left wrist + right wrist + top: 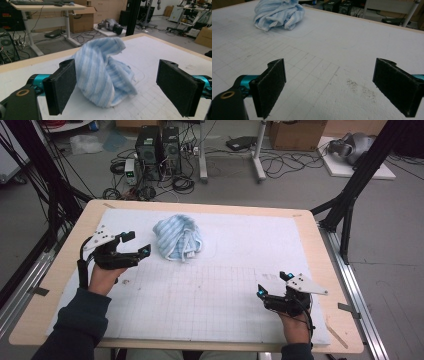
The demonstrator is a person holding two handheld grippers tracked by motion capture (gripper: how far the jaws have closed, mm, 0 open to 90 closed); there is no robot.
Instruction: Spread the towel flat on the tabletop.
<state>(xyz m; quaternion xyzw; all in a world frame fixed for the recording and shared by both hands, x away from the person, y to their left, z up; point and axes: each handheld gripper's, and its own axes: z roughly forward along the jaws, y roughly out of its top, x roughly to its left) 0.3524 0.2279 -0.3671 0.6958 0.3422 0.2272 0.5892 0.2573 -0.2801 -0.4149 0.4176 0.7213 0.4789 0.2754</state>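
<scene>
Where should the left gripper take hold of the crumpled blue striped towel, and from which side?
Probably the raised fold at the top of the towel. It stands up in a ridge with a white edge, just ahead of the open left gripper, so come straight forward from the person's left.

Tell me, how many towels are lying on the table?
1. A crumpled blue striped towel lies on the far left part of the white mat, just ahead of the open left hand-held gripper. Its folds could hide something.

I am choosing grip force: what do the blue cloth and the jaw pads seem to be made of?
Blue cloth: probably soft terry fabric, matte, with a fuzzy striped pile and limp folds. Pads of the left gripper: black, matte, grainy like foam or felt; which one is unclear.
</scene>
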